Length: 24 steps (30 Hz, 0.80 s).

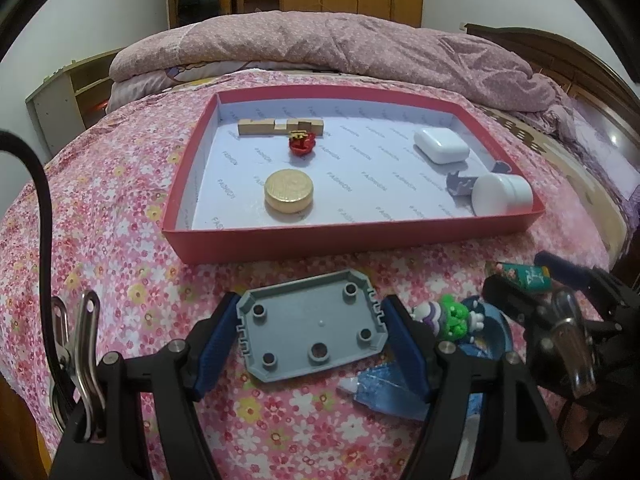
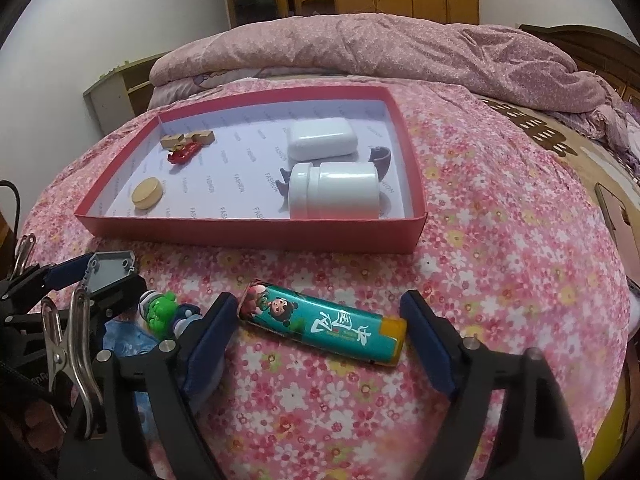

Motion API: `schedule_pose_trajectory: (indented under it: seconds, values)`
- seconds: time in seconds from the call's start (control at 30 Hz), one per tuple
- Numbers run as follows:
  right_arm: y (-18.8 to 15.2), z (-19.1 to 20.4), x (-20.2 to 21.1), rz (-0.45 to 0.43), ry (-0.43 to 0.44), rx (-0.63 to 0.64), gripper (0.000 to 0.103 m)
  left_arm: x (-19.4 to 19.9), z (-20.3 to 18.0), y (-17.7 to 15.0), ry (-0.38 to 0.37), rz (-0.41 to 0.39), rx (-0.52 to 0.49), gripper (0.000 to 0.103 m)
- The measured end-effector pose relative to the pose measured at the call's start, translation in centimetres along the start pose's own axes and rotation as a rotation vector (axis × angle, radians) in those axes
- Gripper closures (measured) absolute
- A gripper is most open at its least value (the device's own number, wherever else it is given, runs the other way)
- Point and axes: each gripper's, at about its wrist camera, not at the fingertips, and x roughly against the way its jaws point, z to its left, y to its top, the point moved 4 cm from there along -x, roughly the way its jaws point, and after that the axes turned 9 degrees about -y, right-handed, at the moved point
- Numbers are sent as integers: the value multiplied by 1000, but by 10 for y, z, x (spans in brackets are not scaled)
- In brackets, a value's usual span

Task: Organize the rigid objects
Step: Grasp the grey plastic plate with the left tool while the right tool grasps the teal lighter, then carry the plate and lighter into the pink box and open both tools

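A grey plastic plate (image 1: 316, 332) with round studs sits between my left gripper's (image 1: 312, 304) blue pads, which press on its two short ends. The right wrist view shows that plate (image 2: 108, 270) tilted in the left gripper (image 2: 100, 276), just above the bedspread. A teal lighter (image 2: 324, 322) with cartoon print and a yellow end lies slantwise on the bed between my right gripper's (image 2: 320, 308) fingers; the pads stand close to its ends without pressing. The red tray (image 1: 352, 236) lies beyond, holding a gold disc (image 1: 288, 192), a wooden block (image 1: 280, 126), a red toy (image 1: 302, 145), a white case (image 1: 440, 146) and a white jar (image 1: 502, 194).
A green and purple figure (image 1: 450, 318) and a blue plastic wrapper (image 1: 384, 396) lie between the two grippers. A rumpled pink quilt (image 1: 340, 48) is piled behind the tray. A flat dark-edged item (image 2: 616, 216) lies at the bed's right side.
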Motion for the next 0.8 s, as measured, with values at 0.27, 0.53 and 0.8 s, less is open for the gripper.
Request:
schedule_pose_trajectory:
  seconds: [0.27,0.53,0.8]
  values:
    - [-4,-7,6,-3,57,-30,19,9,-10,6,-9,-23,-32,28]
    - [-1,-15,10,-2,104,-62,19,16,-15,18,-48,-28,-17,28]
    - [1,-25,13,-6,113,-93,19,24,-10,39,-46,-57,-5,28]
